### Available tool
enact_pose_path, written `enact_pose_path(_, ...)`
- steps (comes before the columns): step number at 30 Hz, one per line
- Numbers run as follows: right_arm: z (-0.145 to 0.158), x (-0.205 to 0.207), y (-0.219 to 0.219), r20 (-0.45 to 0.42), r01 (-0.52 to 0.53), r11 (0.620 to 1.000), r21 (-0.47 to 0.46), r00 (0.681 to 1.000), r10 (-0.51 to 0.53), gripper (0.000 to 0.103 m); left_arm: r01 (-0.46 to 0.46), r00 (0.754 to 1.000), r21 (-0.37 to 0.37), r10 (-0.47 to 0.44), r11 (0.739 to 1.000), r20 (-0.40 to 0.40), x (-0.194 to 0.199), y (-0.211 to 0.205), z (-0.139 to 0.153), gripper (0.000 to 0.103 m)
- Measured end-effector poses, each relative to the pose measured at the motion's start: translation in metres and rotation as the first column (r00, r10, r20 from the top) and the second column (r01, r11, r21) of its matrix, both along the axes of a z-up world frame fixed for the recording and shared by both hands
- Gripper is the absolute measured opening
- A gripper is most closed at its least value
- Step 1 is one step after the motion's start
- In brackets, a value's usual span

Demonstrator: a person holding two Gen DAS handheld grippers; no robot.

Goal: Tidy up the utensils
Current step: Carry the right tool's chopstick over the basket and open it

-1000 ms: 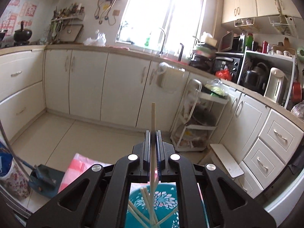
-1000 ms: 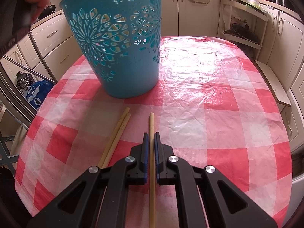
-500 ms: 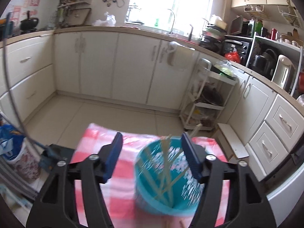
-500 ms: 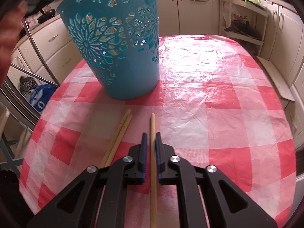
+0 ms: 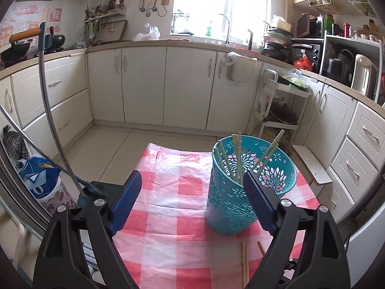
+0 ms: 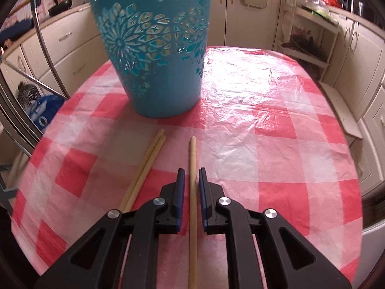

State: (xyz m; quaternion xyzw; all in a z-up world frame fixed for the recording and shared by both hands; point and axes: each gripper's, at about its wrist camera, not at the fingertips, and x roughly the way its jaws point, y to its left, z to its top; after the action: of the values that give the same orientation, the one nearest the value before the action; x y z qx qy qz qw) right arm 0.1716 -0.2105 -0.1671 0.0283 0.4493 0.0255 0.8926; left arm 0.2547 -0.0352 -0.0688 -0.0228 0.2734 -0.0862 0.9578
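A teal cut-out basket (image 5: 240, 187) stands on the red-and-white checked table (image 5: 173, 207) and holds several wooden chopsticks (image 5: 238, 159). My left gripper (image 5: 190, 185) is wide open and empty, above and to the left of the basket. In the right wrist view the basket (image 6: 156, 48) stands at the far left of the table. My right gripper (image 6: 191, 175) is narrowly open with one chopstick (image 6: 192, 159) lying on the table between its jaws, untouched. A pair of chopsticks (image 6: 146, 168) lies to its left; they also show in the left wrist view (image 5: 244, 262).
White kitchen cabinets (image 5: 144, 84) and a tiled floor surround the table. A metal chair frame (image 5: 48, 110) and a blue bag (image 5: 36, 175) stand by the table's left edge. A white rack (image 5: 279, 110) stands at the far right.
My left gripper let its chopstick go into the basket, opened wide and pulled back to the left. My right gripper's jaws opened slightly around the chopstick on the table.
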Motion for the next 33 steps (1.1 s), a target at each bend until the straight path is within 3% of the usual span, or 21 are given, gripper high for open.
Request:
enact_pose_path(25, -0.001, -0.001, -0.003, 0.007, 0.01, 1.0, 0.004, 1.0, -0.01, 0.011, 0.014, 1.0, 0.047, -0.014, 0.999, -0.008, 0.001, -0.009, 0.0, 0.089)
enact_pose_path(29, -0.001, -0.002, -0.012, 0.003, 0.023, 0.999, 0.048, 1.0, -0.023, 0.006, 0.014, 1.0, 0.05, -0.013, 0.999, -0.016, 0.002, -0.01, -0.002, 0.09)
enact_pose_path(33, -0.001, -0.004, -0.031, -0.017, 0.051, 0.975, 0.217, 0.999, -0.049, 0.006, 0.012, 1.0, 0.038, -0.011, 0.999, -0.028, 0.004, -0.007, -0.003, 0.09)
